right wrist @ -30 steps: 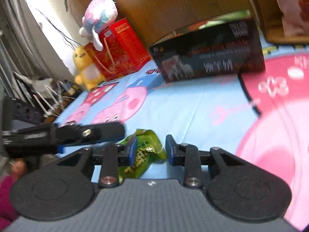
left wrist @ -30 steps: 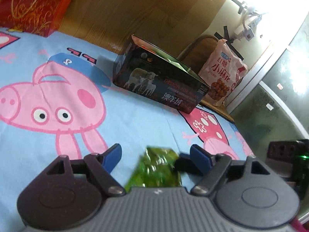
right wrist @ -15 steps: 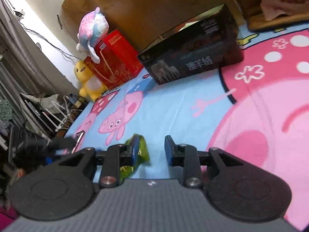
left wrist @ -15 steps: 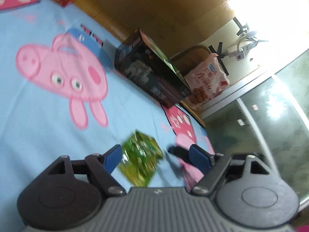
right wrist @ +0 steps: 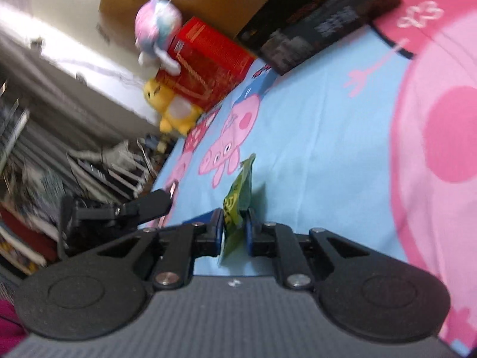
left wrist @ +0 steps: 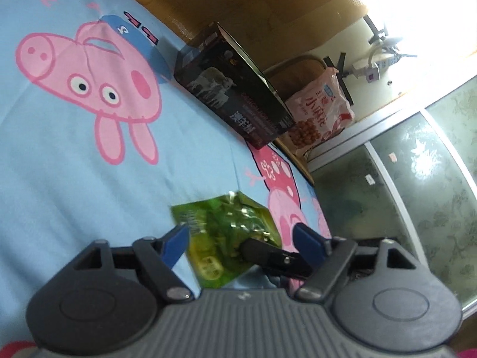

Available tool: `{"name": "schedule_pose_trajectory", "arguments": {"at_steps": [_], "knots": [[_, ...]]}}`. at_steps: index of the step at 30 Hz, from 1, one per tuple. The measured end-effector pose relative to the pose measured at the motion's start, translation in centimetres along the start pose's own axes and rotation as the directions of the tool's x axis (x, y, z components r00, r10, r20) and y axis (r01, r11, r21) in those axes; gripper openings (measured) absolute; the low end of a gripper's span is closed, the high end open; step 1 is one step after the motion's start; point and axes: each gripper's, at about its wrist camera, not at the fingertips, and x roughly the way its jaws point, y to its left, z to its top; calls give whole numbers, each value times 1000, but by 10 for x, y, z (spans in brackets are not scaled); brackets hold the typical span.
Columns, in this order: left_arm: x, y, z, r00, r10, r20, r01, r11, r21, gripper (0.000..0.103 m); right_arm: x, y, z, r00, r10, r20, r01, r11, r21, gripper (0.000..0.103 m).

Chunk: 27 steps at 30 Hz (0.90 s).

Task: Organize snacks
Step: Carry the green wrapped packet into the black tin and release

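The right gripper [right wrist: 234, 231] pinches a green snack packet [right wrist: 238, 200] edge-on between its blue pads [right wrist: 219, 229]; the left gripper's finger [right wrist: 143, 205] sits left of the jaws.

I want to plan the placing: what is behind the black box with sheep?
Behind the black box with sheep stands a pink snack bag before a wooden chair back. The bag's lower left part is covered by the box.
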Motion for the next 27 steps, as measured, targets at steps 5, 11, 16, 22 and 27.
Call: {"name": "schedule_pose_trajectory", "arguments": {"at_steps": [5,11,16,22,27], "knots": [[2,-2,5,999,-42,-10,42,999,-17,83,-14,-5,8,996,50,70,-54,996,69,17],[23,-20,17,996,-80,-40,81,996,27,55,-13,2,20,992,89,92,-95,993,68,18],[34,-33,49,998,-68,-13,69,995,77,42,-20,15,51,989,55,137,-55,998,-4,18],[52,-59,105,997,-55,58,43,981,189,45,-5,30,112,980,0,201,21,995,-101,18],[79,-65,158,992,15,127,-45,971,235,45,30,42,159,964,-124,234,177,959,-220,23]]}}
